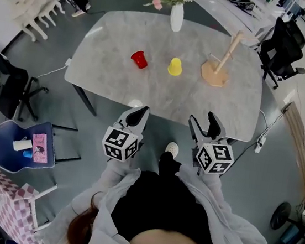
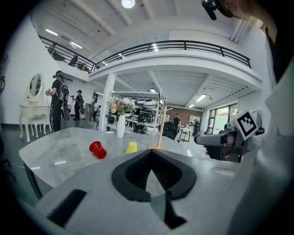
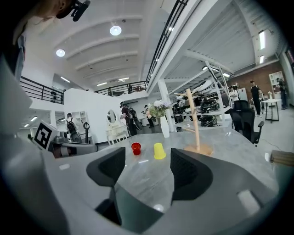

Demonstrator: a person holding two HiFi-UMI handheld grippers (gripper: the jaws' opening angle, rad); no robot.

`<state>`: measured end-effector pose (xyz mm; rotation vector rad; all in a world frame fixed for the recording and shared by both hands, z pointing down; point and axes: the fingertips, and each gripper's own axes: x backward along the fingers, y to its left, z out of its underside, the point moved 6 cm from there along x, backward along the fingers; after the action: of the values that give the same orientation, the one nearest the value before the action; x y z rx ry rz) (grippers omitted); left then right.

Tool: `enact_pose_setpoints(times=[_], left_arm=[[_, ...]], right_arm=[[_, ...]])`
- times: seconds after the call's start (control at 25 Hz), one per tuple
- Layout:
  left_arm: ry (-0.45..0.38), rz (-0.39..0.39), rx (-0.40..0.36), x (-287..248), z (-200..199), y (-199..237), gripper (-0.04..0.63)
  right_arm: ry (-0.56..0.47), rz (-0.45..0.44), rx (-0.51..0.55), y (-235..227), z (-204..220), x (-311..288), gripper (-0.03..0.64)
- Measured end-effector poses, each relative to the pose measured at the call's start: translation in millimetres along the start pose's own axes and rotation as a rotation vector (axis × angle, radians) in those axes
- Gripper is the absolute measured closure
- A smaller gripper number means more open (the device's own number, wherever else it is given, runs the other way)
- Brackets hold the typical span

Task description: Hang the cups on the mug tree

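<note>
Red cup (image 1: 139, 59): lies tipped on its side on the desk, towards the left of the middle.
Yellow cup (image 1: 175, 67): stands mouth-down just to the right of the red cup, apart from it.
Mug tree (image 1: 220, 66): a pale wooden post on a round base, on the right part of the desk, near the yellow cup but not touching it.
Desk (image 1: 118, 86): a grey marbled top with rounded corners; both cups and the mug tree stand on it.
Vase (image 1: 177, 16): white, with pink flowers, at the far edge of the desk behind the cups.
Left gripper (image 1: 140, 112): held over the near edge of the desk, well short of the cups; its jaws are together, tips meeting, with nothing between them.
Right gripper (image 1: 203, 120): beside the left one at the near edge; its jaws are apart and empty.
Blue chair (image 1: 4, 146): on the floor to the near left, with small items on its seat.
</note>
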<state>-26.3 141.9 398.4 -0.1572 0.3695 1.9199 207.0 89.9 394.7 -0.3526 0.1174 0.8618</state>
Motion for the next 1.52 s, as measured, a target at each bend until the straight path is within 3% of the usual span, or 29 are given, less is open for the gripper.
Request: enact_pose_setpoints(times=[0.32, 0.76, 1.2, 1.52], left_arm=[[-0.014, -0.041, 0.008, -77, -22, 34, 0.592], [0.032, -0.055, 0.025, -103, -20, 59, 0.592], [0.102, 0.017, 0.01, -153, -41, 143, 0.592], [0.181, 0.093, 0.08, -199, -30, 205, 0.592]], right_arm=[[0.0, -0.057, 0.031, -48, -31, -77, 0.314], [0.055, -0.08, 0.001, -58, -22, -118, 0.314], [0.112, 0.016, -0.009, -48, -21, -211, 0.313], [0.232, 0.161, 0.031, -37, 9, -274, 0.31]])
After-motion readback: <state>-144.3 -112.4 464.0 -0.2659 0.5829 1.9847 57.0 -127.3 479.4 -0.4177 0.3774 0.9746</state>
